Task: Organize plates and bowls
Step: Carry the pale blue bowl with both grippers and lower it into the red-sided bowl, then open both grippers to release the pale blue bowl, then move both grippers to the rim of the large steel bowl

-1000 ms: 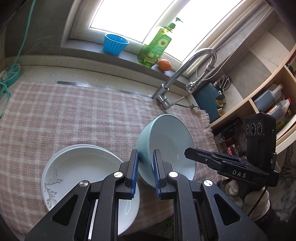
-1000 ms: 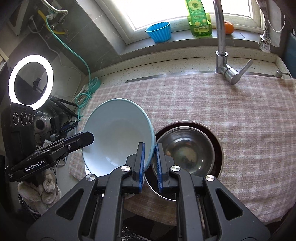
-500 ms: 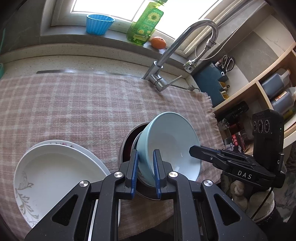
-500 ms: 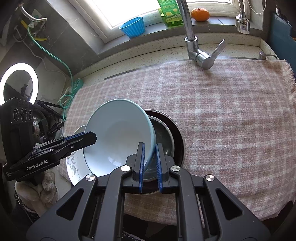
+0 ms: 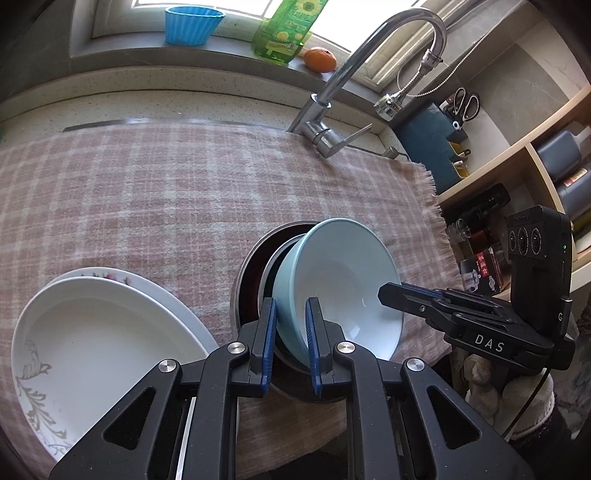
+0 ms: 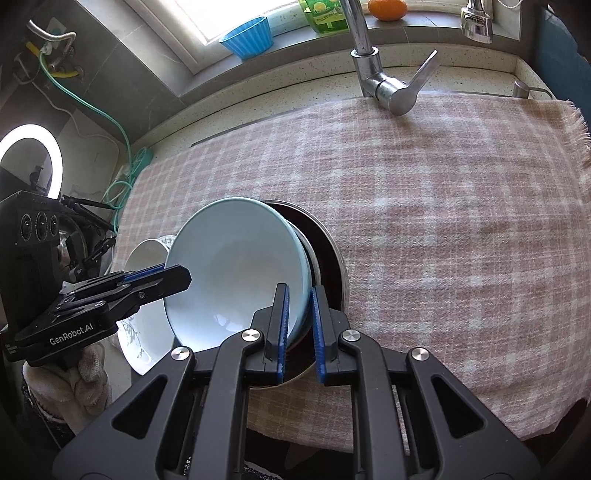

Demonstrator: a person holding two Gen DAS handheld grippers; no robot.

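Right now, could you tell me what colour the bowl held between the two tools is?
Pale blue bowl, white inside; clearest in the right wrist view.

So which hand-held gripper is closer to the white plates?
Left. The left hand-held gripper clamps the light blue bowl's rim on the side next to the white plates. The right hand-held gripper clamps the opposite rim, farther away.

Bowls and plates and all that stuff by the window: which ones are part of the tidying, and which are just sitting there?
Tidying: blue bowl, metal bowl, white plates.
Just sitting: blue cup, soap bottle, orange, tap, scissors.
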